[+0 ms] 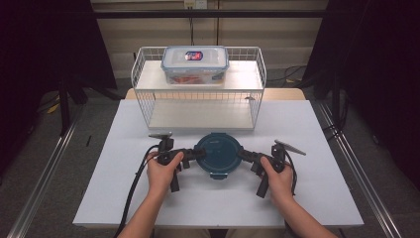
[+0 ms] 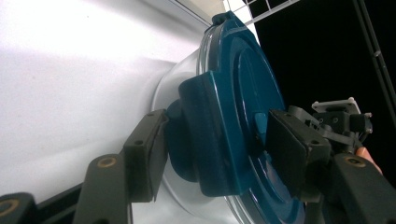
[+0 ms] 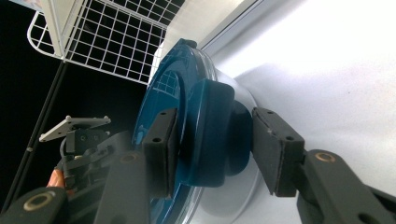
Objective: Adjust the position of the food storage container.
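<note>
One round teal-lidded container [image 1: 217, 153] sits lid-up at lower centre of the white table [image 1: 307, 198]. The left gripper [image 1: 198, 153] and right gripper [image 1: 241, 154] each pinch a side latch.

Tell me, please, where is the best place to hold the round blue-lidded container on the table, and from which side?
Grip the round container at its two latch tabs, one gripper from each side, jaws above and below each tab. The tabs stick out from the lid's rim at opposite sides, so the left gripper and right gripper can likely lift it level. The smooth clear bowl beneath probably offers less hold.
</note>
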### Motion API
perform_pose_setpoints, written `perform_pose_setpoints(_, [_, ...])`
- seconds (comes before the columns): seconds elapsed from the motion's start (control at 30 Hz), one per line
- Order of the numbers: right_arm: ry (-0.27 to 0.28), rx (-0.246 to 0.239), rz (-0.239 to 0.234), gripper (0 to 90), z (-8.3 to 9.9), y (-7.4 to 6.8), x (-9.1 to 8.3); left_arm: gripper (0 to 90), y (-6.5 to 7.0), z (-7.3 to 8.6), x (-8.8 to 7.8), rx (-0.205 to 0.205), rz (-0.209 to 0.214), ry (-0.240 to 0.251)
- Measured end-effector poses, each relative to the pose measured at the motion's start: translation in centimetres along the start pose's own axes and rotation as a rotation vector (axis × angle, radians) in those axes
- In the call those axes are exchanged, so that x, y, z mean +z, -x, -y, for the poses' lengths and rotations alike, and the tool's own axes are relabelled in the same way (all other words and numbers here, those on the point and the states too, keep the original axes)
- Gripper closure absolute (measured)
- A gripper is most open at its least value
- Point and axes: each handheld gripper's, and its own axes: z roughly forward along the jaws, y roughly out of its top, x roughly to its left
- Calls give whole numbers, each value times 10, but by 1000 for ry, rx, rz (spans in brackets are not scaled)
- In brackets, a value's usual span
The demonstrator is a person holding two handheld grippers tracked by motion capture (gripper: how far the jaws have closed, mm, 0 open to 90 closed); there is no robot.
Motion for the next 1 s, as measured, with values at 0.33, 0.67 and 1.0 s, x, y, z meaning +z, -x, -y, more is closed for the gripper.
perform_pose_setpoints(0.33, [40, 25, -11, 560, 3, 0, 3, 431, 0, 3, -3, -57, -5, 13])
perform_pose_setpoints(0.67, [81, 2, -58, 577, 5, -6, 4, 449, 6, 1, -9, -33, -10, 58])
perform_pose_setpoints(1.0, [123, -31, -113, 577, 1, -17, 4, 486, 12, -3, -19, -23, 34, 105])
